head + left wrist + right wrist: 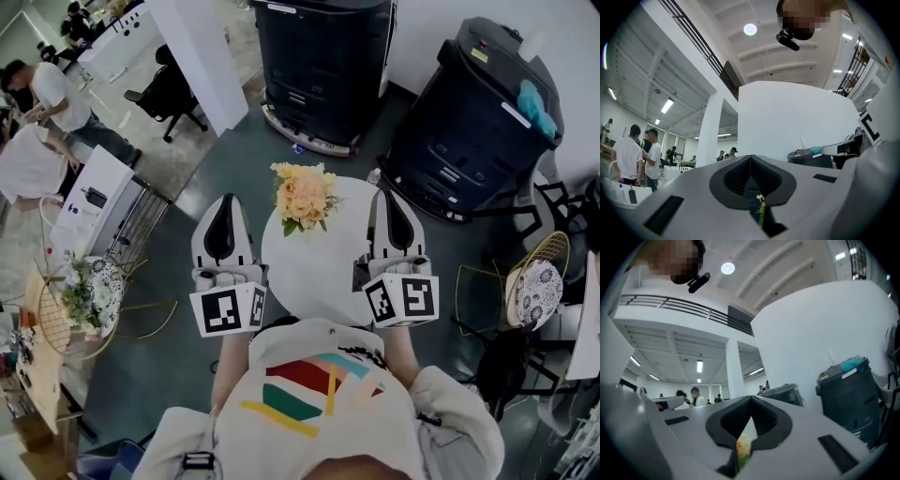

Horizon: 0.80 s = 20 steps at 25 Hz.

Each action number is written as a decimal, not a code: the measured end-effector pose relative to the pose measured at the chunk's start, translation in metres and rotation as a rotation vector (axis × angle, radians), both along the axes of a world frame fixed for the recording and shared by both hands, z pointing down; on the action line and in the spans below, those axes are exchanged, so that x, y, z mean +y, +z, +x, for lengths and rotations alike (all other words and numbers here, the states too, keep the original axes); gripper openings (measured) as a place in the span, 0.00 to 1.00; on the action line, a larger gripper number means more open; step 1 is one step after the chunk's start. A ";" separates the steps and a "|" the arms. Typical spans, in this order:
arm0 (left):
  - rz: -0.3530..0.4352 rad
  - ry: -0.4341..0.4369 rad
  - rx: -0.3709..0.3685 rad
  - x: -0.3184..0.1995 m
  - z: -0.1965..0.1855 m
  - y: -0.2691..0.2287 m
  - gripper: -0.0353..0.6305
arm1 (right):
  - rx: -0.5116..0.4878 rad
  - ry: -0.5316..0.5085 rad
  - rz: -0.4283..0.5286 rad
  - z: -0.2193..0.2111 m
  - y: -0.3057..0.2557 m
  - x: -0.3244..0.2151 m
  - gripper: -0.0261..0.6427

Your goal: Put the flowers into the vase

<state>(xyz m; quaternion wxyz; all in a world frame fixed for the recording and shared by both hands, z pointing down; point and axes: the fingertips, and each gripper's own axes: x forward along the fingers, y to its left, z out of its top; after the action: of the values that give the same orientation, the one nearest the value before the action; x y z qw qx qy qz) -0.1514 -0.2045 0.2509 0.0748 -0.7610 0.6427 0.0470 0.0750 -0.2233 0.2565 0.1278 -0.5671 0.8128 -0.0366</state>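
A bunch of yellow and peach flowers (303, 195) with green leaves stands at the far edge of the round white table (314, 267). The blooms hide whatever holds them, so no vase shows. My left gripper (225, 200) hangs over the table's left rim, its jaws shut and empty. My right gripper (387, 194) hangs over the right rim, also shut with nothing in it. In the left gripper view the left gripper (750, 157) points just above level at the room, with a sliver of flower (761, 208) showing through a slit below. The right gripper (751, 400) looks the same, with a bit of bloom (743, 446).
Two big dark machines (323, 66) (469, 112) stand behind the table. A wire chair with a patterned cushion (532, 281) is at the right. Another chair with greenery (89, 295) is at the left. A white pillar (197, 56) and people (47, 94) are at the upper left.
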 end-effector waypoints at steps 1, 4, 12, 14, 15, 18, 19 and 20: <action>0.001 0.001 0.001 0.001 0.000 -0.001 0.07 | -0.014 -0.036 -0.013 -0.005 0.002 0.002 0.06; 0.012 0.002 0.004 0.002 -0.001 -0.006 0.07 | 0.063 -0.070 0.001 -0.018 0.002 0.011 0.06; 0.009 0.012 0.011 0.008 0.001 -0.002 0.07 | 0.187 -0.078 -0.004 -0.030 0.011 0.022 0.06; 0.008 0.013 0.012 0.009 0.001 -0.002 0.07 | 0.195 -0.077 -0.013 -0.031 0.013 0.022 0.06; 0.008 0.011 0.012 0.010 0.000 -0.002 0.06 | 0.196 -0.080 -0.015 -0.032 0.013 0.023 0.06; 0.006 0.006 0.011 0.013 -0.004 -0.001 0.07 | 0.195 -0.091 -0.017 -0.036 0.015 0.025 0.06; 0.006 0.003 0.011 0.013 -0.006 -0.001 0.07 | 0.196 -0.095 -0.017 -0.038 0.015 0.025 0.06; 0.006 0.000 0.012 0.014 -0.007 0.000 0.07 | 0.197 -0.100 -0.017 -0.039 0.016 0.026 0.06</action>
<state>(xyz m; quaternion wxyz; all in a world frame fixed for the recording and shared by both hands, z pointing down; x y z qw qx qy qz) -0.1583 -0.1905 0.2506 0.0733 -0.7605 0.6430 0.0534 0.0356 -0.1978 0.2722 0.0403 -0.5278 0.8484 0.0063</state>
